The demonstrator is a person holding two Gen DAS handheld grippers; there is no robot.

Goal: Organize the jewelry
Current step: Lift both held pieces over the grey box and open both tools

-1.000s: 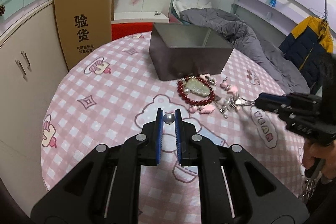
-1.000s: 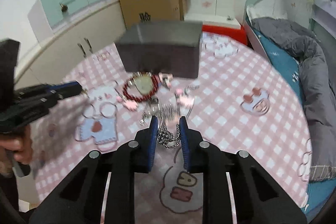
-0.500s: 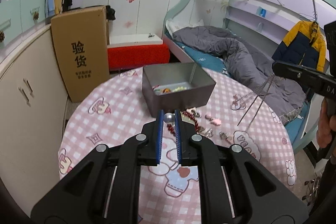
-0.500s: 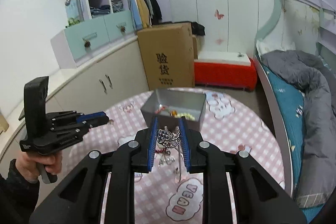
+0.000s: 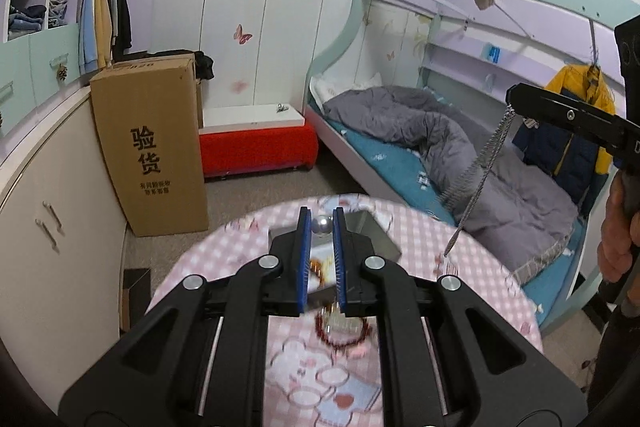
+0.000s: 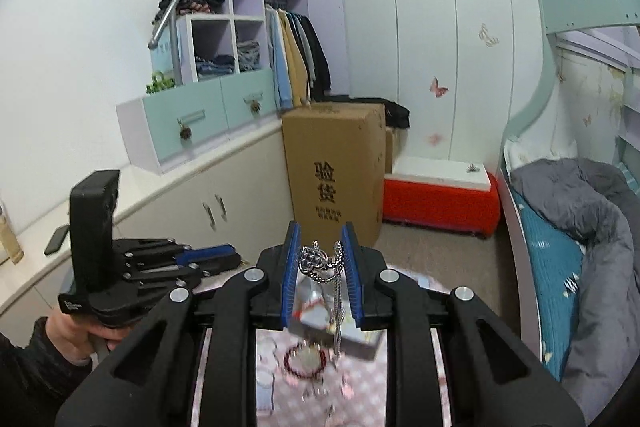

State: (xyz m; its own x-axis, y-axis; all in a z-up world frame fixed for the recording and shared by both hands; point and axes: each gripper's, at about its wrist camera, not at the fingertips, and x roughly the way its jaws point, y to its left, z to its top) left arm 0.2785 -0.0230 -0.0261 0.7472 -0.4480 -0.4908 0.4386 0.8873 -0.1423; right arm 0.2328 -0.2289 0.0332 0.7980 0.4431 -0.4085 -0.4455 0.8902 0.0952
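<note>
My left gripper (image 5: 321, 223) is shut on a small silver bead (image 5: 322, 224) and is held high above the round pink checked table (image 5: 208, 259). My right gripper (image 6: 320, 259) is shut on a silver chain necklace (image 6: 316, 261), which hangs down from it in the left wrist view (image 5: 480, 171). The grey metal box (image 5: 376, 231) with jewelry inside stands on the table below both grippers. A red bead bracelet (image 6: 306, 361) and small pink pieces (image 6: 348, 389) lie on the cloth in front of the box. The left gripper also shows in the right wrist view (image 6: 236, 259).
A tall cardboard box (image 5: 152, 143) stands on the floor behind the table beside a red bench (image 5: 256, 147). A bunk bed with a grey duvet (image 5: 440, 147) is to the right. White cabinets (image 5: 48, 211) run along the left.
Both grippers have risen well above the table, each keeping its hold. The necklace has come off the cloth and now hangs free. The table and box look smaller and lower.
</note>
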